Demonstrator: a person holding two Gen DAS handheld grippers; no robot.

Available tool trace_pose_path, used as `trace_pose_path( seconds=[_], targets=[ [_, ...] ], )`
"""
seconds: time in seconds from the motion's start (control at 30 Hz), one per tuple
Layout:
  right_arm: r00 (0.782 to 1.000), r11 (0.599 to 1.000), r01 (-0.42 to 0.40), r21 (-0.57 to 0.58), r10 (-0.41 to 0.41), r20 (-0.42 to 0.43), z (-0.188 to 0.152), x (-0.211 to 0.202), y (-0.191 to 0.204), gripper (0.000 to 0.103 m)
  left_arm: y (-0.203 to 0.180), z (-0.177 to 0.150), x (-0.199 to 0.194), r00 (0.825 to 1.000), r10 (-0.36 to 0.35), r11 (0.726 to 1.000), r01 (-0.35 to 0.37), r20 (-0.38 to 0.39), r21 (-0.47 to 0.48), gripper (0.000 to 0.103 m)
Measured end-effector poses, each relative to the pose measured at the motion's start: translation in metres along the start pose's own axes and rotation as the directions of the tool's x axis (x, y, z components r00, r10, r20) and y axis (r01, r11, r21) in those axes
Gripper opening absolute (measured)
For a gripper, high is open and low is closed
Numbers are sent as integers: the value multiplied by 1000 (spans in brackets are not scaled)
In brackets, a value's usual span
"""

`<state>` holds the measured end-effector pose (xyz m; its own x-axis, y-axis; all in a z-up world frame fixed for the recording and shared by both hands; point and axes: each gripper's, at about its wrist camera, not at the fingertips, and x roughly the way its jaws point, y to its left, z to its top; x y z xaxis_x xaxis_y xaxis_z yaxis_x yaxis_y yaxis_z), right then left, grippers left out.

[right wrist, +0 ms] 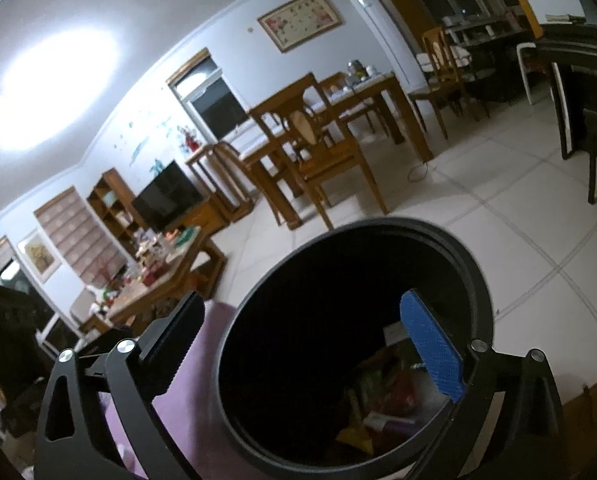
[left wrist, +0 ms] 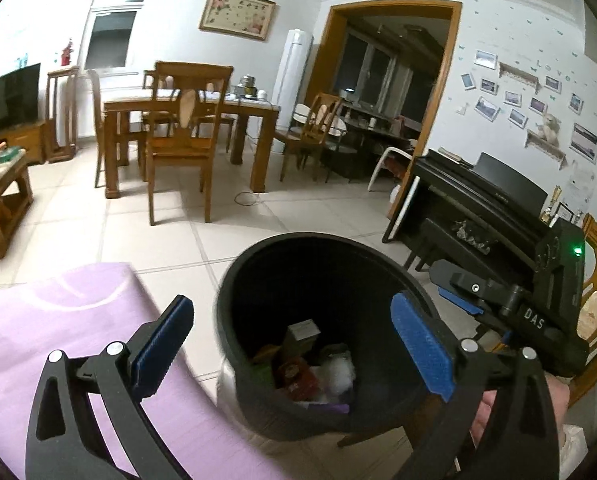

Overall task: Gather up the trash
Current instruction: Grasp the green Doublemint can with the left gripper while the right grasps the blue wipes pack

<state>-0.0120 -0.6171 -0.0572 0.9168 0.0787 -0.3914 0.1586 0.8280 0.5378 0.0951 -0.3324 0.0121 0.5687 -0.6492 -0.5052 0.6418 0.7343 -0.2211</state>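
A round black trash bin (left wrist: 298,237) stands on the tiled floor right below both grippers. At its bottom lies trash (left wrist: 310,368): small boxes, a red wrapper and a white crumpled wad. My left gripper (left wrist: 290,312) is open, its blue-padded fingers spread over the bin's mouth with nothing between them. In the right wrist view the same bin (right wrist: 398,223) fills the lower middle, with colourful trash (right wrist: 386,392) inside. My right gripper (right wrist: 302,308) is open too, one finger over the opening and the other outside the rim, holding nothing. The right gripper's black housing (left wrist: 538,312) shows at the bin's right.
A purple cloth (left wrist: 58,340) covers a surface left of the bin. A wooden dining table with chairs (left wrist: 186,120) stands further back. A black piano (left wrist: 478,208) is on the right, and a cluttered coffee table (right wrist: 158,276) and TV (right wrist: 166,196) on the left.
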Motion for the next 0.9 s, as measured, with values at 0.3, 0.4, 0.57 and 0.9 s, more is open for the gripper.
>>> trace_pose_path(
  seconds=[0.3, 0.4, 0.57, 0.9],
  targets=[
    [991, 994, -69, -83, 59, -120, -17, 17, 61, 98, 72, -16, -77, 991, 135, 985, -133, 11, -111, 98],
    [980, 983, -112, -143, 86, -177, -30, 24, 96, 98, 109, -27, -113, 981, 193, 966, -188, 8, -179, 98],
    [939, 945, -226, -237, 146, -311, -67, 39, 171, 97, 171, -60, -165, 937, 347, 897, -343, -35, -277, 98],
    [827, 827, -421, -373, 180, -532, -154, 61, 321, 79, 249, -115, -200, 884, 421, 810, -467, -203, -355, 64]
  ],
)
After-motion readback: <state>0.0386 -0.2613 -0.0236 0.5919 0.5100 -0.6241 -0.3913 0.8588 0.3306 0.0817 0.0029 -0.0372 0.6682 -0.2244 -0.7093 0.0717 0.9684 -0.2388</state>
